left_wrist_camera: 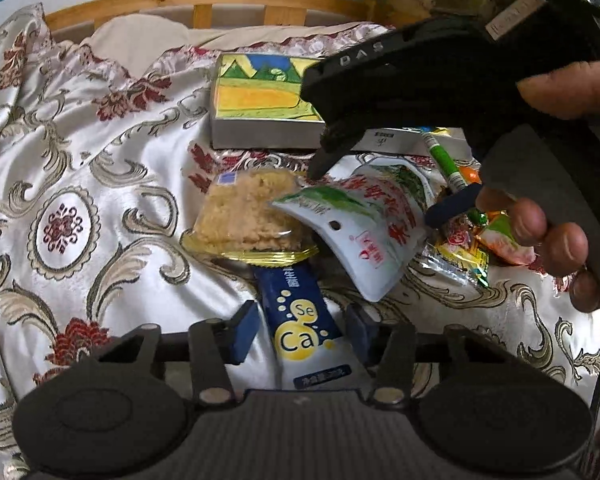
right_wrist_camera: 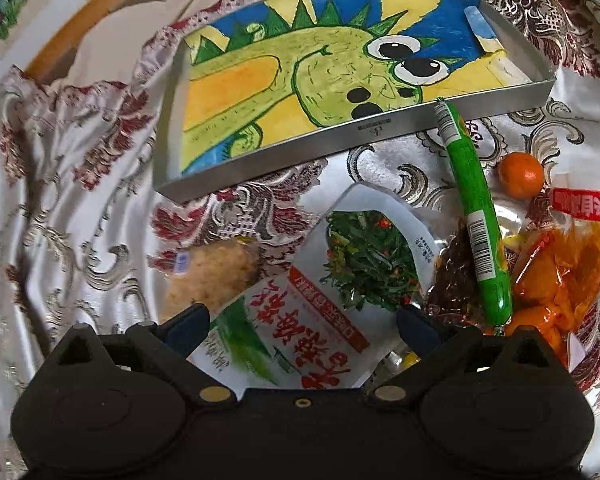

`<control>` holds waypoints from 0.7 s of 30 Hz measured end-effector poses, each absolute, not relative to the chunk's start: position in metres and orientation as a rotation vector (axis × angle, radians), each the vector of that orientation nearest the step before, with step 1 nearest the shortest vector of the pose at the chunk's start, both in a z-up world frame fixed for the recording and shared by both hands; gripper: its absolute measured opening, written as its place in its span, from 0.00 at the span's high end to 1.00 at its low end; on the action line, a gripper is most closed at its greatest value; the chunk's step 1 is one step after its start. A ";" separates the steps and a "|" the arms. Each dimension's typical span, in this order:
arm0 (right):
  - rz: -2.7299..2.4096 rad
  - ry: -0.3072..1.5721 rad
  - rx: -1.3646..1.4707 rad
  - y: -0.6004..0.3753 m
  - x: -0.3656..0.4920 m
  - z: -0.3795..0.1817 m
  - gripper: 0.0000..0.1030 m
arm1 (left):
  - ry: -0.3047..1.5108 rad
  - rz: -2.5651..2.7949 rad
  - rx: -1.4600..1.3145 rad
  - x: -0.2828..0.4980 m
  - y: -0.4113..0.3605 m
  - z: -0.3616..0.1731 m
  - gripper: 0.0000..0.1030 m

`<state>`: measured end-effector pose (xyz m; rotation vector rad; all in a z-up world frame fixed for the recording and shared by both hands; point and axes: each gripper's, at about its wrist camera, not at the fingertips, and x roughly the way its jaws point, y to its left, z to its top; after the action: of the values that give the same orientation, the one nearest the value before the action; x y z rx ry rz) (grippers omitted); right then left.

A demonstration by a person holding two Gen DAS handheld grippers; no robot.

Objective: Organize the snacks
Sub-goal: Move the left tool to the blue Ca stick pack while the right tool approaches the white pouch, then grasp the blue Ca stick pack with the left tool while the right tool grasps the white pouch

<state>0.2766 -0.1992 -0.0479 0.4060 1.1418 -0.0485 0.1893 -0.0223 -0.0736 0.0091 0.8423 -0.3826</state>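
Observation:
A pile of snacks lies on a patterned satin cloth. My left gripper is open, its fingers on either side of a blue and white "Se Ca" packet. My right gripper is open around a white pickled-vegetable pouch, which also shows in the left wrist view with the right gripper over it. A clear pack of a beige crumbly cake lies beside the pouch. A shallow silver box with a green dinosaur drawing inside sits behind the snacks.
A green sausage stick, a small orange, a bag of orange snacks and a dark snack pack lie to the right. A wooden bed frame runs along the back.

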 end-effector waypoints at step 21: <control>-0.091 1.157 0.658 -0.228 0.267 -0.058 0.09 | 0.899 -0.351 -0.102 0.190 -0.012 -0.074 0.64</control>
<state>0.2674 -0.2276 -0.0575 0.6584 1.1571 -0.0908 0.1903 -0.0120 -0.0744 -0.1025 0.8994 -0.3506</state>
